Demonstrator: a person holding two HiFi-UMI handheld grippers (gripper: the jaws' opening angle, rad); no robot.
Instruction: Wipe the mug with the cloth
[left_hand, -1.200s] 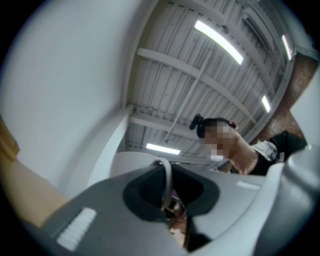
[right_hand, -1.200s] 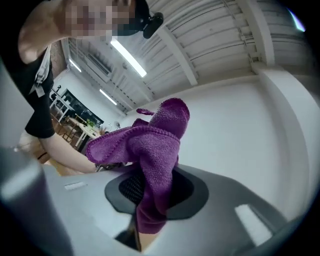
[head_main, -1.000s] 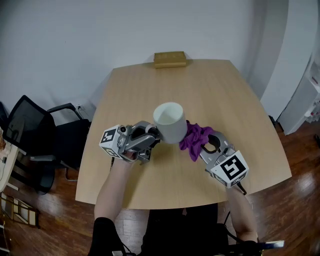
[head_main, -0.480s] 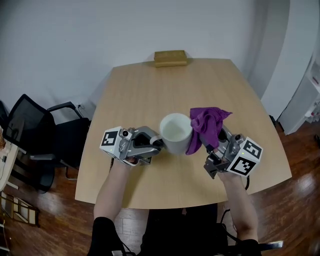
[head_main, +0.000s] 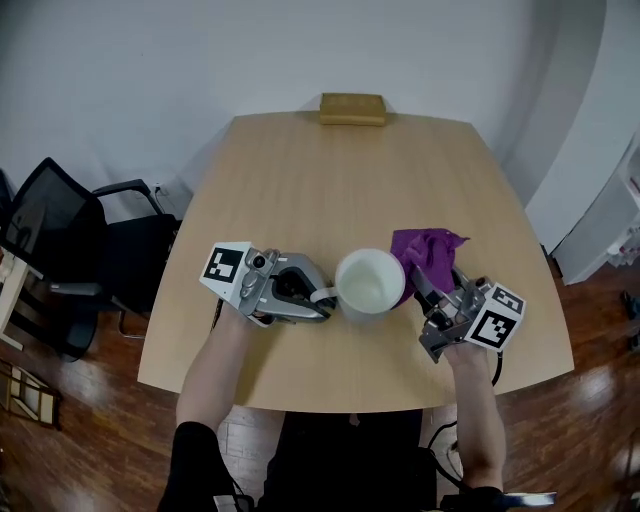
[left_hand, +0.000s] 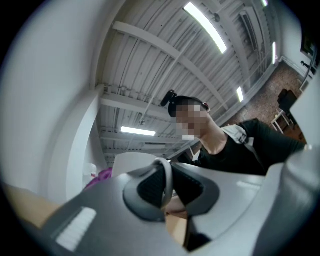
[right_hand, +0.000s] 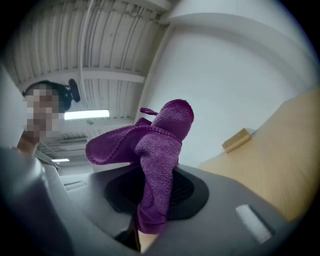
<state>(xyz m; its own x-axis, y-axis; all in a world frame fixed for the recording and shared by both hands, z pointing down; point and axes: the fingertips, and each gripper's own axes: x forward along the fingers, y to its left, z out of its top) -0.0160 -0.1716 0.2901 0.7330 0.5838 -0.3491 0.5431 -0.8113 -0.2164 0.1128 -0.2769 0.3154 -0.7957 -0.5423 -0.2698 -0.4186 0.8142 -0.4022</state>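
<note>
**Figure. Wiping step, mug held and cloth brought alongside.** The left tongs (head_main: 322, 297) are closed on the handle (left_hand: 166, 182) of the white mug (head_main: 370, 283). The thin loop stands pinched between the two pads in the left gripper view. The right tongs (head_main: 424, 288) are closed on a bunched purple cloth (head_main: 428, 255), whose free folds rise above the pads in the right gripper view.

The mug sits over the near middle of the bench (head_main: 330, 180), between the two tongs, and appears to be held clear of the surface. The cloth lies just beside the mug's right wall; whether it touches cannot be told. A tan block (head_main: 352, 108) rests well apart at the far edge.

*Step in hand:* judged to be the approach to a wiping stroke, with the grasps on both things made and the cloth at the wall.

*Next move:* this probably calls for pressing the loose folds against the wall or rim and dragging them round, while the left tongs keep the handle steady.

*Orientation:* the mouth opens upward toward the head camera. The long axis is thus roughly upright, possibly tipped toward the person. The handle points to the person's left.
</note>
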